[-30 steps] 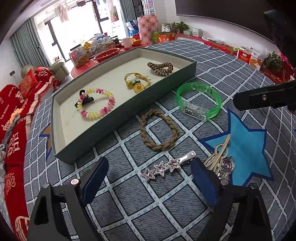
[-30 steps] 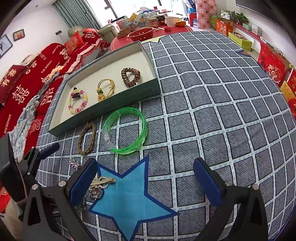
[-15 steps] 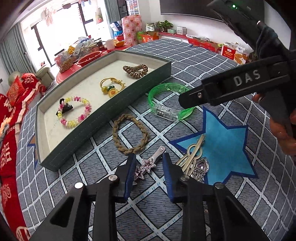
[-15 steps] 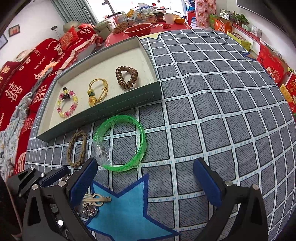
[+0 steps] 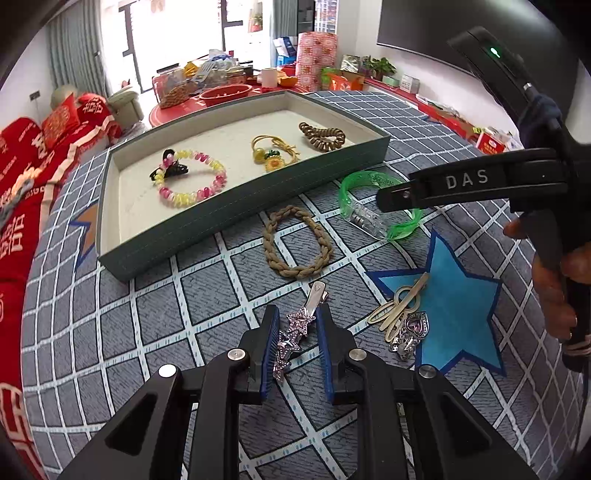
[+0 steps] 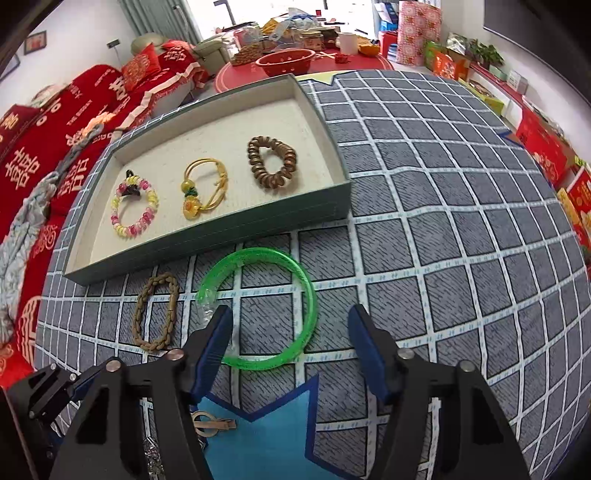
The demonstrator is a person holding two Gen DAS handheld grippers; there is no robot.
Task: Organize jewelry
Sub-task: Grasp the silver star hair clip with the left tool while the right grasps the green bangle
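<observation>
The left gripper [image 5: 295, 341] had its jaws closing on the star clip [image 5: 295, 332], lifted near the tray [image 5: 255, 206]. The right gripper [image 6: 290, 341] had its jaws closing around the green bangle [image 6: 258, 306], untouched on the counter [image 6: 443, 258]. Better to centre on the rim first.

Daylight pours through a tall window [image 5: 236, 22] with grey curtains [image 5: 74, 55] at the far end. A red sofa [image 6: 48, 140] with printed cushions lines one side. White walls [image 5: 22, 85] enclose the room, and a grey checked cloth [image 6: 443, 221] covers the table.
</observation>
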